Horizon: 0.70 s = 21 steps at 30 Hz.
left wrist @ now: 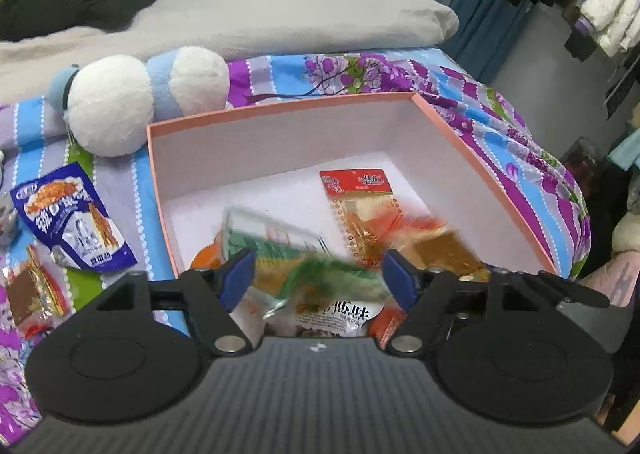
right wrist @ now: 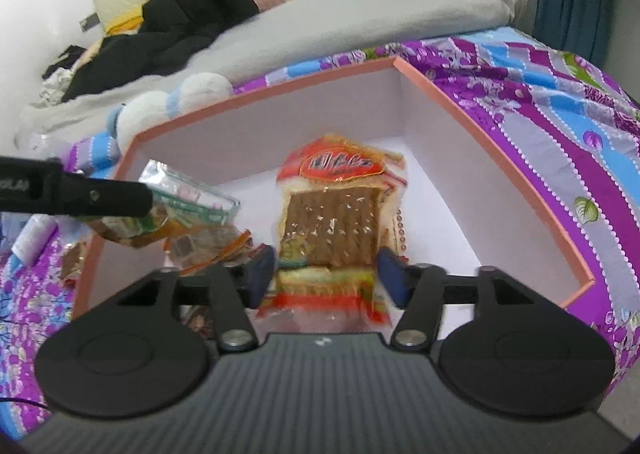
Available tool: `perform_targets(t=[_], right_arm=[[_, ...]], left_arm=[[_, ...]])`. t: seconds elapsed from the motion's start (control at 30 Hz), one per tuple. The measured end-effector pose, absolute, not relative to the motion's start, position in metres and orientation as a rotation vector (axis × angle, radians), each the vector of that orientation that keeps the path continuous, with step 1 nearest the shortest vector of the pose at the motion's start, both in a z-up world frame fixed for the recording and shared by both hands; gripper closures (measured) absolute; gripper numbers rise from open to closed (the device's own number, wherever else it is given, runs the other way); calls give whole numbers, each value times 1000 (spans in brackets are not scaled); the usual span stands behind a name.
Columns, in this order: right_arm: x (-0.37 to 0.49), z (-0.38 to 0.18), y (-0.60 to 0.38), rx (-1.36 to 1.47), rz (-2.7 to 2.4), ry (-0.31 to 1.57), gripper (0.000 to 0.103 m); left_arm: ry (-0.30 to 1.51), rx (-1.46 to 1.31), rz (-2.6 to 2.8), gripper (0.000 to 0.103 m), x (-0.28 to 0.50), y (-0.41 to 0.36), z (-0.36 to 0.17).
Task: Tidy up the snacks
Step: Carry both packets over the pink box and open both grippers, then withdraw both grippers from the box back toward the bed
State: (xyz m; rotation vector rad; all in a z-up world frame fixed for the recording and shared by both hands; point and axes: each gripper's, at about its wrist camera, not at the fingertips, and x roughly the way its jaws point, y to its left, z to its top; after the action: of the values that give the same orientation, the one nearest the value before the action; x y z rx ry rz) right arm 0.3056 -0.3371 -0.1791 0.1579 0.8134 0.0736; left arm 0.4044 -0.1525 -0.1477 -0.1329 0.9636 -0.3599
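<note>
A pink box [left wrist: 288, 109] sits on the bed and also shows in the right wrist view [right wrist: 256, 93]. Several snack packets lie inside it. My left gripper [left wrist: 316, 278] is open over the box's near left side; a blurred green-topped packet [left wrist: 276, 238] is in the air between its fingers, apart from the pads. A red-labelled packet [left wrist: 360, 189] lies on the box floor. My right gripper [right wrist: 326, 274] is open over the box, with a red-and-brown tofu snack packet [right wrist: 334, 213] blurred between its fingers. The left gripper's finger [right wrist: 80, 195] shows at the left there, by the green packet [right wrist: 188, 197].
A blue snack packet [left wrist: 76, 217] and a brown snack packet [left wrist: 32, 290] lie on the floral sheet left of the box. A blue-and-white plush toy [left wrist: 140, 93] lies behind the box's left corner. A grey duvet [left wrist: 280, 9] lies behind. The bed edge falls away at the right.
</note>
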Motion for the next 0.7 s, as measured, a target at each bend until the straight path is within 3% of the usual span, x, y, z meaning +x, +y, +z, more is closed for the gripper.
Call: perform_targets(t=[0.27,0.7], right_arm=[[303,-181,-340,167,65,812,30],[256,-143,-322,177,111,729,30]], left_arm=[[940,-124,-360,21,393,-149,-141],[843,-122,-339,21,326,-125,-87]])
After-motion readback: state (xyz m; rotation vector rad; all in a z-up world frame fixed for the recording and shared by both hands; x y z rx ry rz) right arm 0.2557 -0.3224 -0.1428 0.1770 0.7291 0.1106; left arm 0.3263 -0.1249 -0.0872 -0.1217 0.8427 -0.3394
